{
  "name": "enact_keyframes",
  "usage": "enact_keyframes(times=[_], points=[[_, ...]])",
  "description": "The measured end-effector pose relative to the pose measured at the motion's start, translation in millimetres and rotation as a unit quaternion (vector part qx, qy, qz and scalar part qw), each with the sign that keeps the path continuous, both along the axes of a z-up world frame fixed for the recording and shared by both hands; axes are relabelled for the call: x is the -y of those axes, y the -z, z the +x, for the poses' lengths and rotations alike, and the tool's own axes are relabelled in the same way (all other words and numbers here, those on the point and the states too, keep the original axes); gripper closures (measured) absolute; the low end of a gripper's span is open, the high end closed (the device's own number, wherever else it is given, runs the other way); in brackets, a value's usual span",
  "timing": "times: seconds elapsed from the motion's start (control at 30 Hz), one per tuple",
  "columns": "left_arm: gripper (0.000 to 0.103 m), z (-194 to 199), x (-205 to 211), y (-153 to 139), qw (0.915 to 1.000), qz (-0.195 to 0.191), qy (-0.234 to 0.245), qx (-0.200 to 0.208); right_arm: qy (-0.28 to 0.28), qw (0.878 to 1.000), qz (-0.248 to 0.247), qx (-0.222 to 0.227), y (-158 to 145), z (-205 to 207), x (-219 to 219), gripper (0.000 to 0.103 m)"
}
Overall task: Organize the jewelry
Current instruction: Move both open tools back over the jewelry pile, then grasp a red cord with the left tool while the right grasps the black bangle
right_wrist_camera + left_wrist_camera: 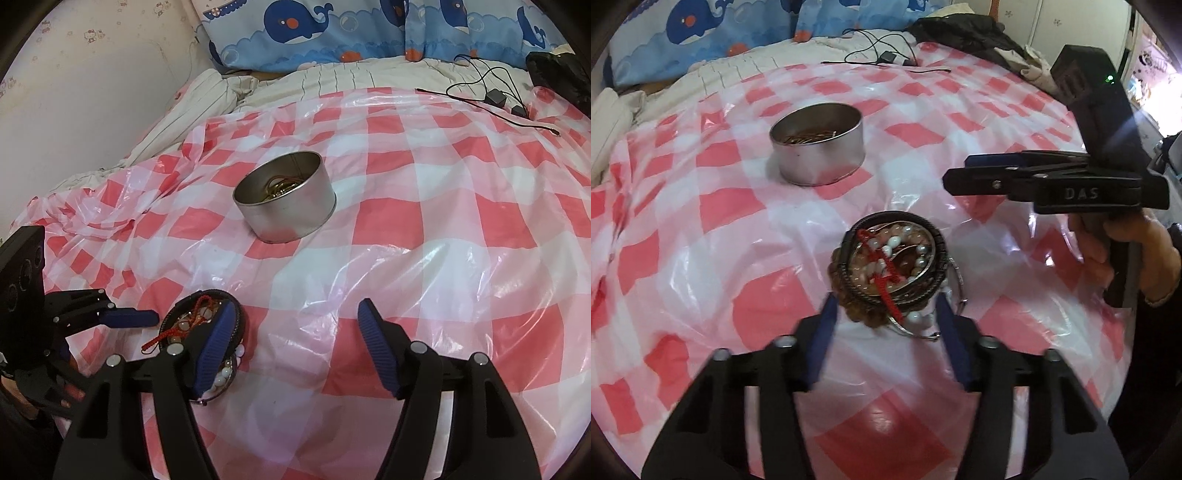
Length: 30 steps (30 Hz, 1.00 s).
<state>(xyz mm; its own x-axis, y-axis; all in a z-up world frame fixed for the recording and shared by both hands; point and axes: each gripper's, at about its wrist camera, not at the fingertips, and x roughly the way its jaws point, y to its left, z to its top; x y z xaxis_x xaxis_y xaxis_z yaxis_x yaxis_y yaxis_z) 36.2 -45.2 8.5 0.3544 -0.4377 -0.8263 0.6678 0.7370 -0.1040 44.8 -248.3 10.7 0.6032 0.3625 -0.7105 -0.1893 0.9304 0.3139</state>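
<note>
The right gripper's (295,332) left finger (216,347) hides part of the jewelry pile (192,325); the tin's (284,199) contents at 12 o'clock stay indistinct.

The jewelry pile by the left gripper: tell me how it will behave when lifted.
The jewelry pile probably comes apart: bangles, bead strands and a red cord lie loosely stacked. The cord and strands likely dangle. The glossy plastic sheet may let it slide if the left gripper nudges it.

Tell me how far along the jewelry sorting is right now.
Early stage, I'd judge. Done: a few gold-coloured pieces already lie inside the round metal tin. In hand: the left tongs straddle the near edge of the bracelet pile, the blue pads beside the beads; contact is unclear. Left: nearly the whole pile, including beads and bangles, is on the checkered sheet. The right tongs are open and empty.
</note>
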Motion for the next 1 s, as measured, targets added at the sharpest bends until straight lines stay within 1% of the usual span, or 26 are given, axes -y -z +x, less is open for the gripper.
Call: enact_keyframes(times=[0.03,0.07,0.13,0.2,0.3,0.37,0.43,0.57,0.63,0.73,0.83,0.9,0.93,0.97,1.0], points=[[0.073,0.1,-0.7,-0.3,1.0,-0.003,0.002,-0.005,-0.001,1.0,0.0,0.0,0.4,0.3,-0.5,0.036],[0.077,1.2,-0.9,-1.2,1.0,-0.003,0.001,-0.003,-0.002,1.0,-0.001,-0.001,0.9,0.2,-1.1,0.036],[0.094,2.0,-1.8,-2.3,1.0,-0.006,0.002,-0.003,-0.002,1.0,-0.002,-0.002,1.6,0.3,-1.7,0.036],[0.099,3.5,-3.7,-3.8,1.0,-0.006,-0.002,-0.002,-0.004,1.0,-0.004,-0.003,2.4,0.5,-2.4,0.035],[0.1,6.9,-7.0,-5.0,0.9999,-0.002,-0.013,0.0,-0.006,1.0,-0.006,-0.005,3.1,0.9,-3.7,0.035],[0.1,8.8,-11.5,-10.0,0.9996,-0.017,-0.023,0.003,-0.007,1.0,-0.007,-0.006,3.6,1.3,-4.8,0.035],[0.1,9.9,-17.5,-18.7,0.9986,-0.043,-0.029,0.009,-0.009,1.0,-0.007,-0.007,4.3,1.5,-5.4,0.035],[0.1,11.8,-29.3,-38.4,0.9929,-0.102,-0.048,0.037,-0.021,1.0,-0.002,-0.01,5.6,2.7,-10.3,0.035],[0.1,13.2,-34.8,-45.7,0.9894,-0.12,-0.062,0.054,-0.035,0.999,0.002,-0.012,6.5,3.0,-16.1,0.035],[0.1,18.6,-41.8,-48.5,0.9862,-0.127,-0.087,0.06,-0.063,0.998,-0.009,-0.002,4.6,0.4,-30.0,0.035],[0.1,22.4,-45.6,-49.4,0.9846,-0.125,-0.103,0.066,-0.072,0.997,-0.024,0.005,5.3,2.1,-41.5,0.035],[0.1,23.7,-47.2,-50.4,0.9838,-0.125,-0.108,0.068,-0.072,0.997,-0.008,-0.006,9.1,7.5,-42.4,0.035],[0.1,23.7,-47.4,-50.4,0.9835,-0.125,-0.11,0.071,-0.07,0.997,0.002,-0.012,11.2,9.7,-41.6,0.036],[0.1,23.8,-47.5,-50.6,0.9832,-0.125,-0.112,0.072,-0.07,0.997,0.015,-0.021,13.9,12.0,-40.4,0.04],[0.1,23.9,-49.0,-50.3,0.9831,-0.125,-0.113,0.072,-0.073,0.997,0.028,-0.031,16.6,14.7,-40.0,0.047]])
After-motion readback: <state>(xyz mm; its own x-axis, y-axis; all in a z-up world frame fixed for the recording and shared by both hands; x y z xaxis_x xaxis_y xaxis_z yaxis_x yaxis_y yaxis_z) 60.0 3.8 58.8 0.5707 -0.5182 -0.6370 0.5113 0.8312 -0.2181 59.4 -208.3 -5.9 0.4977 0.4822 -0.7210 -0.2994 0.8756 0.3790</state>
